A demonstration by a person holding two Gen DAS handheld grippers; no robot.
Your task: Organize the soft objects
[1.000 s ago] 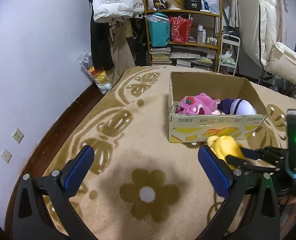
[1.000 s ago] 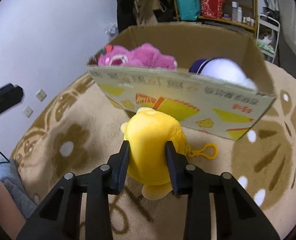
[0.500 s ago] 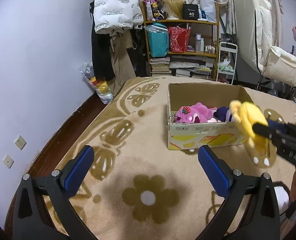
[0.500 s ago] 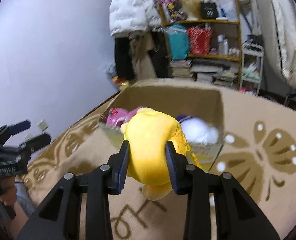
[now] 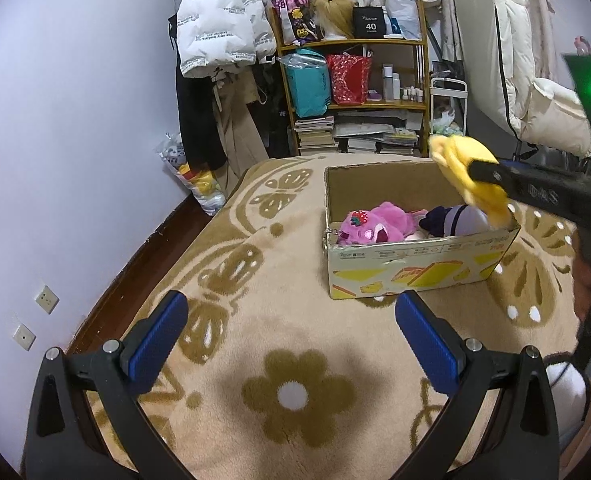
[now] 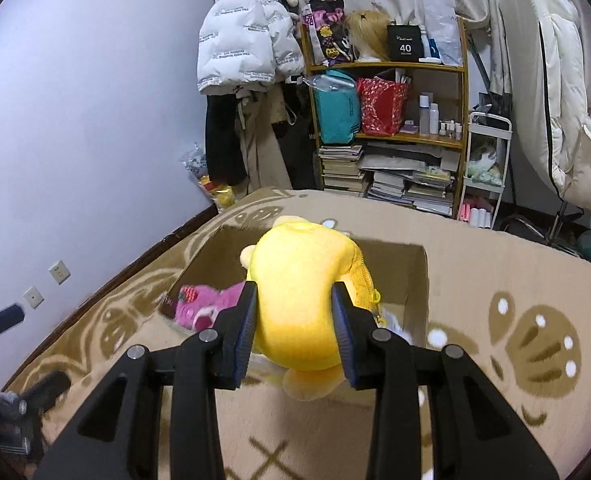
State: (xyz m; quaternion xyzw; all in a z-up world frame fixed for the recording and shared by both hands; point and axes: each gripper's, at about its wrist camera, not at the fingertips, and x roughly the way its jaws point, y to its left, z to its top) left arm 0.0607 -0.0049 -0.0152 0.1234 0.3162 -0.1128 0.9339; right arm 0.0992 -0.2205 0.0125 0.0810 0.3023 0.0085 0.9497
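Right gripper [image 6: 293, 320] is clamped on a yellow plush toy [image 6: 301, 292], its blue pads squeezing the toy's sides so the body bulges above and below them. In the left wrist view the same toy [image 5: 469, 178] hangs in the air over the near right corner of the cardboard box [image 5: 415, 268], clear of the rim. Left gripper [image 5: 291, 332] hovers low over the rug [image 5: 223, 304] with its jaws spread wide and nothing between them, well short of the box.

Largest to smallest: the tan flowered rug covers the floor; the open box sits on it; inside lie a pink plush [image 5: 375, 226] toward the left and a purple and white plush [image 5: 453, 220] toward the right, the two pressed side by side. From the right wrist view the pink plush [image 6: 205, 304] shows just left of the held toy, and bare box floor seems open farther back.

What the next move turns on: the box opening lies ahead of and below the held toy, so a short carry forward and down looks enough before letting go. The right hand is plainly the nearer one. A small yellow clip [image 6: 377, 312] dangles at the toy's right side and could catch the rim.
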